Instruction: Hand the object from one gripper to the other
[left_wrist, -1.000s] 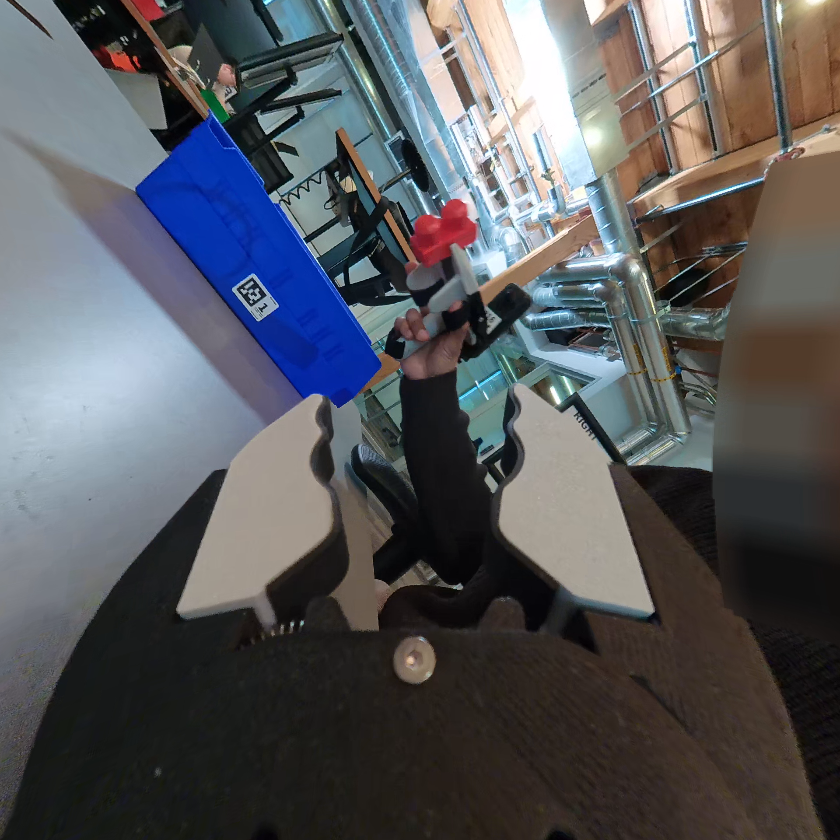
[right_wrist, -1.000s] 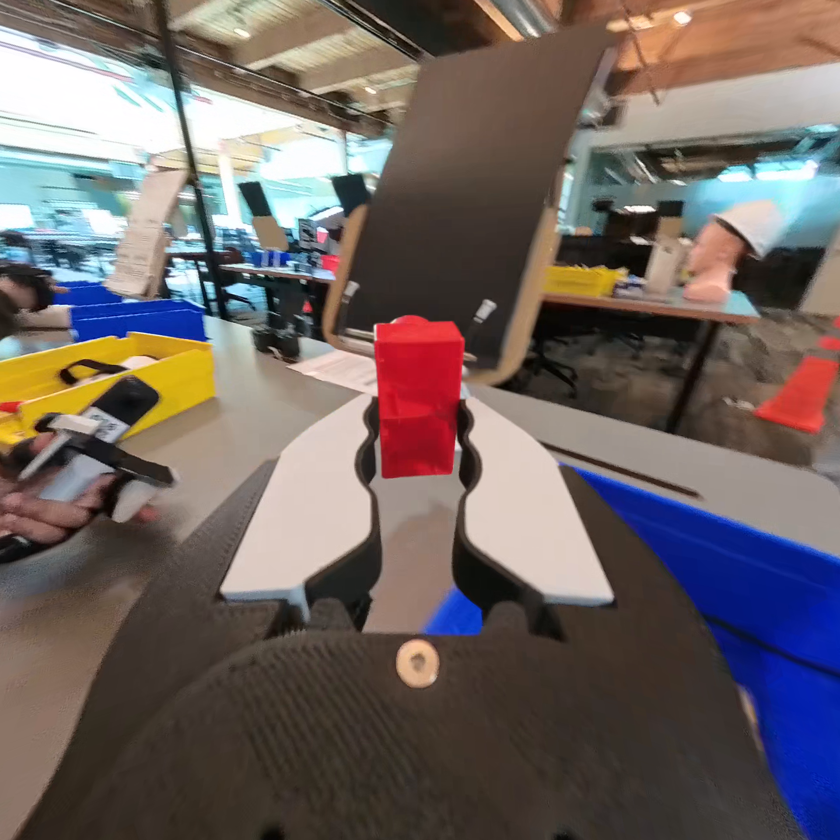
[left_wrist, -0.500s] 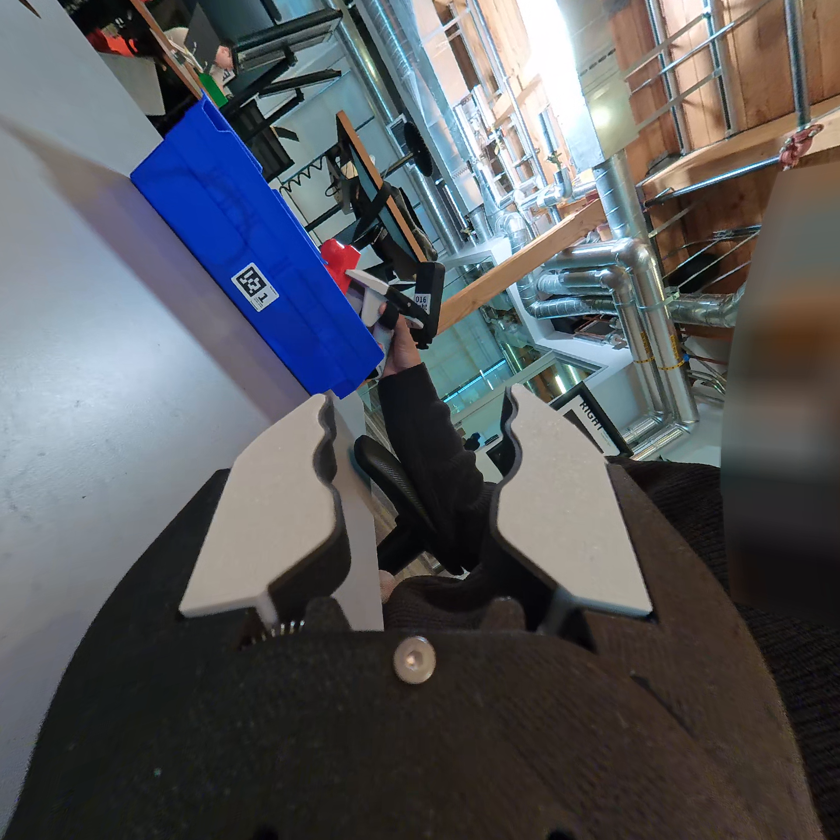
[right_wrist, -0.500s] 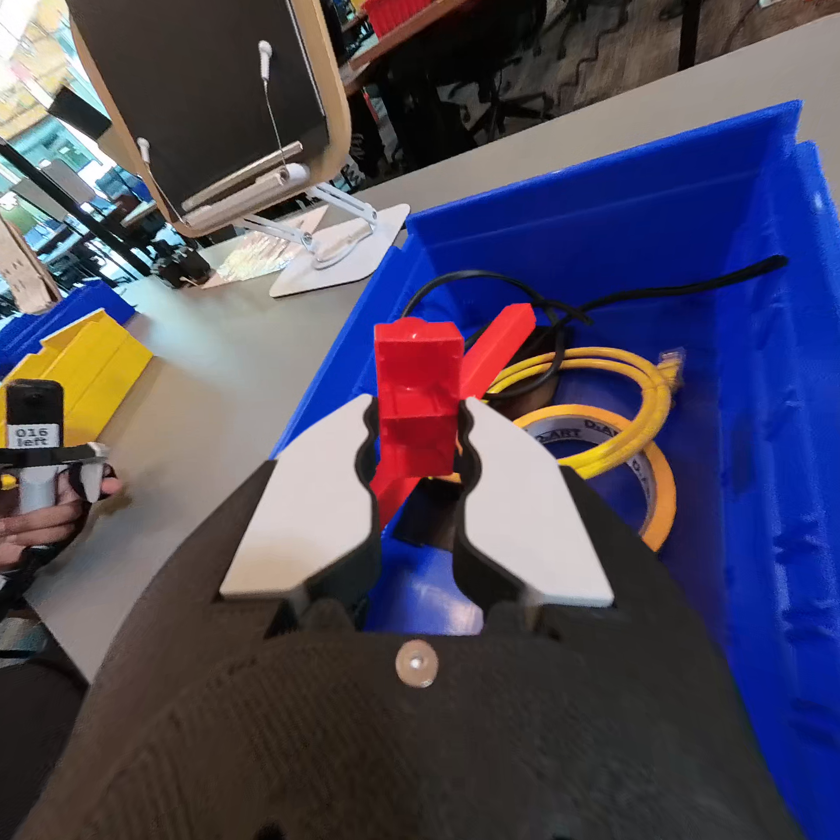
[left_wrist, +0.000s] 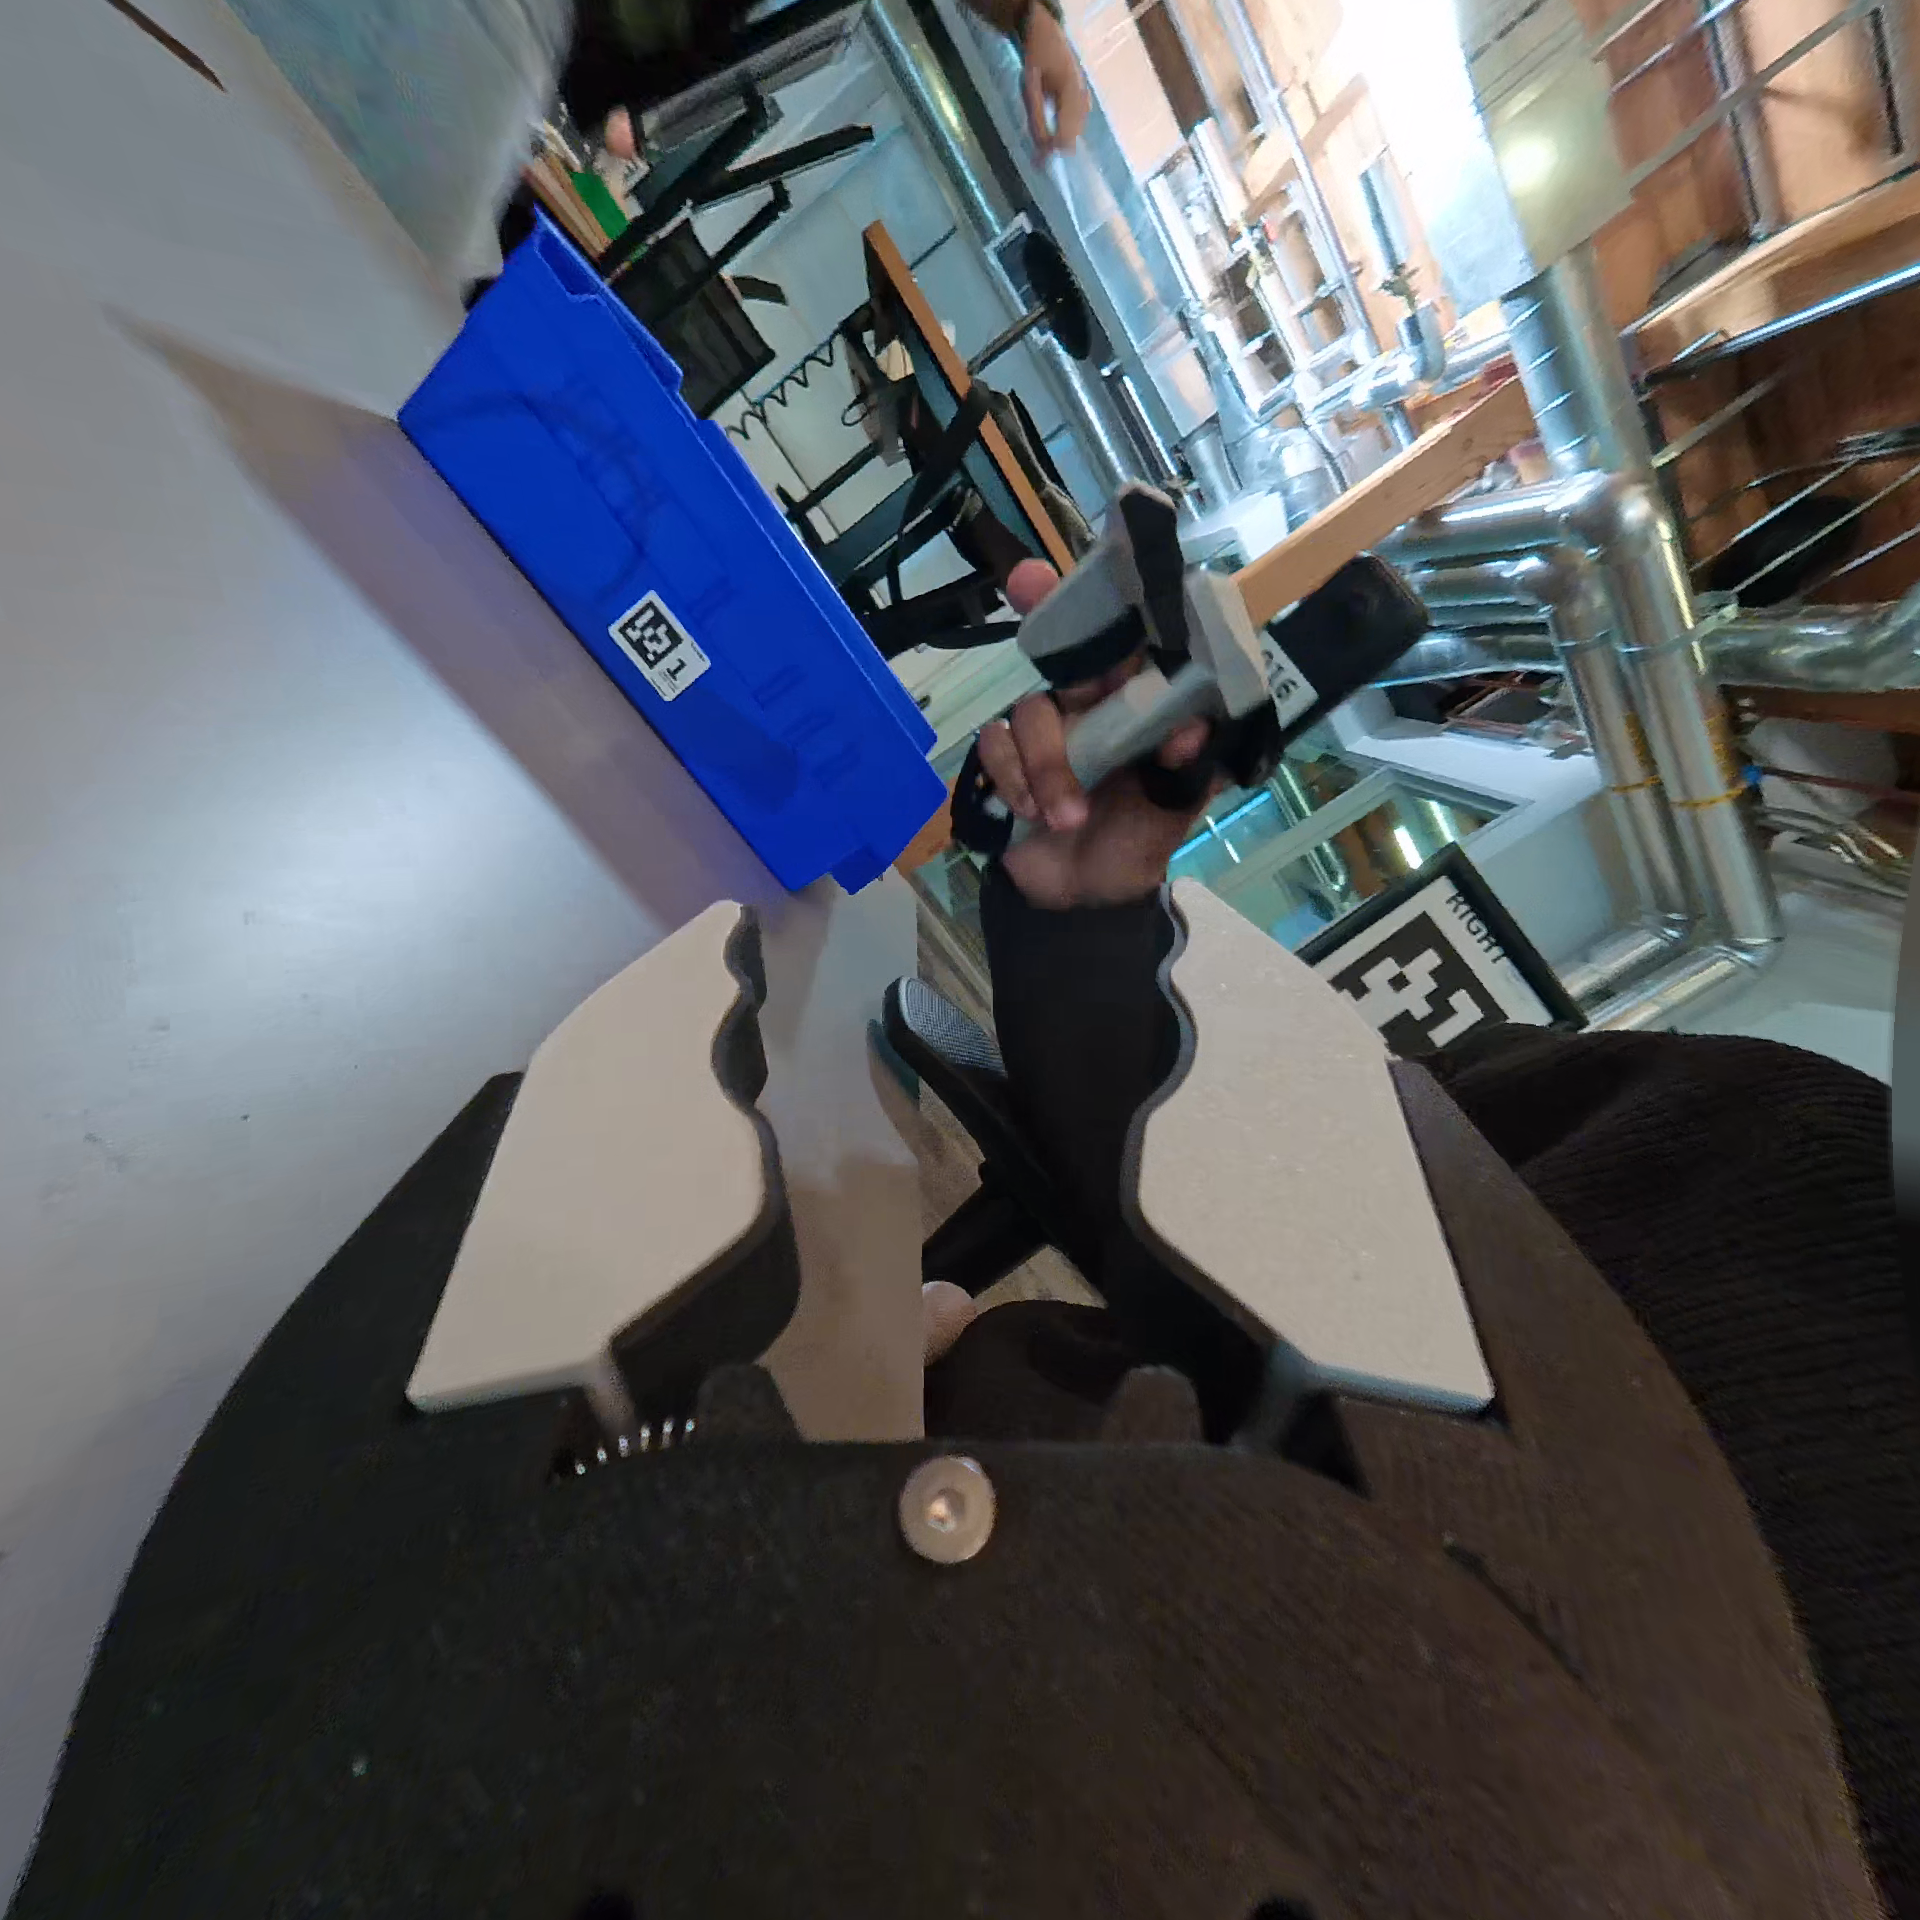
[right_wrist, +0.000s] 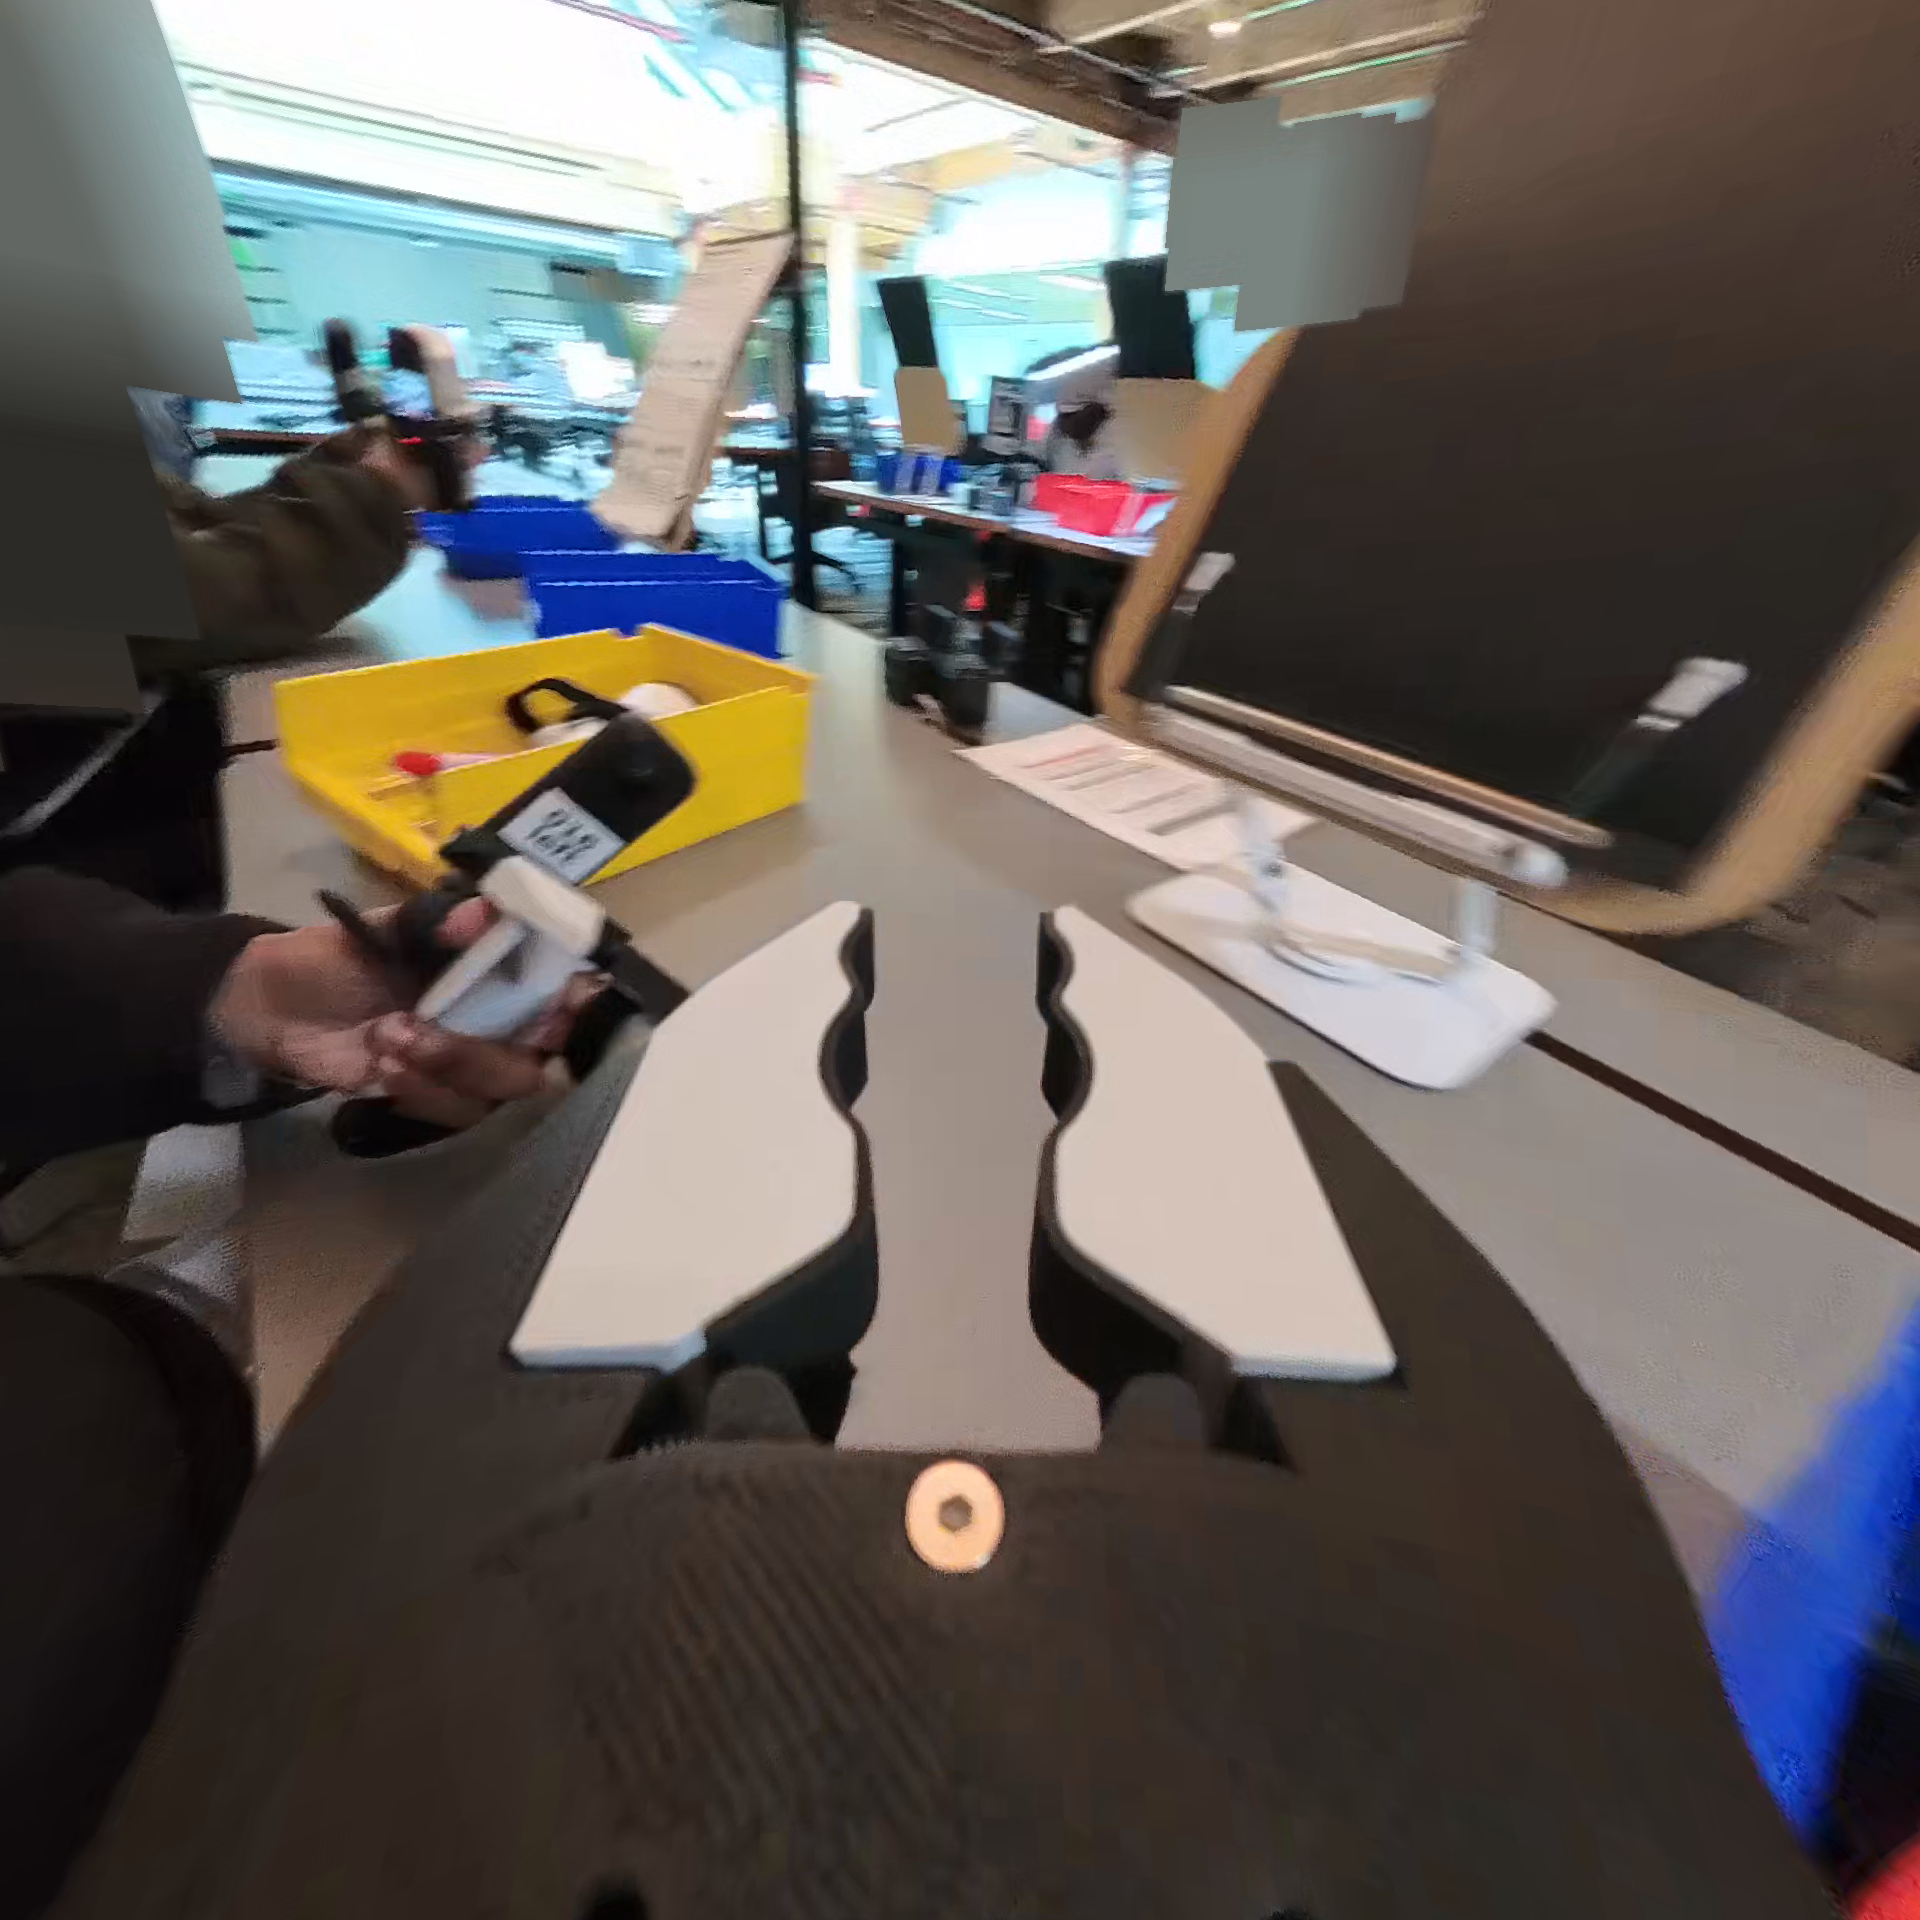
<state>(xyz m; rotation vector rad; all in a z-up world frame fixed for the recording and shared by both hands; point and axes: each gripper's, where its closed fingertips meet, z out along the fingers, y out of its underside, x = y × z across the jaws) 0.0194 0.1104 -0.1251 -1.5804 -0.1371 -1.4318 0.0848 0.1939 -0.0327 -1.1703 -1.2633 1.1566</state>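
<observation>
No red block shows in either view. My right gripper (right_wrist: 954, 920) is open and empty, held over the grey table (right_wrist: 935, 831). It also shows in the left wrist view (left_wrist: 1153, 665), held up in a hand beside the blue bin (left_wrist: 665, 623), with nothing red in it. My left gripper (left_wrist: 961, 914) is open and empty near the table's edge. It also shows in the right wrist view (right_wrist: 540, 914), held in a hand low at the left.
A yellow bin (right_wrist: 727, 748) with small items stands at the far left. A dark screen on a white stand (right_wrist: 1351, 966) stands at the right, with a paper sheet (right_wrist: 1101, 779) beside it. The blue bin's edge (right_wrist: 1818, 1558) is at the lower right. Another person's arm (right_wrist: 291, 530) is behind.
The right gripper held the red block, carried it over the blue bin, and is now empty and back over the table. The left gripper stayed open.
</observation>
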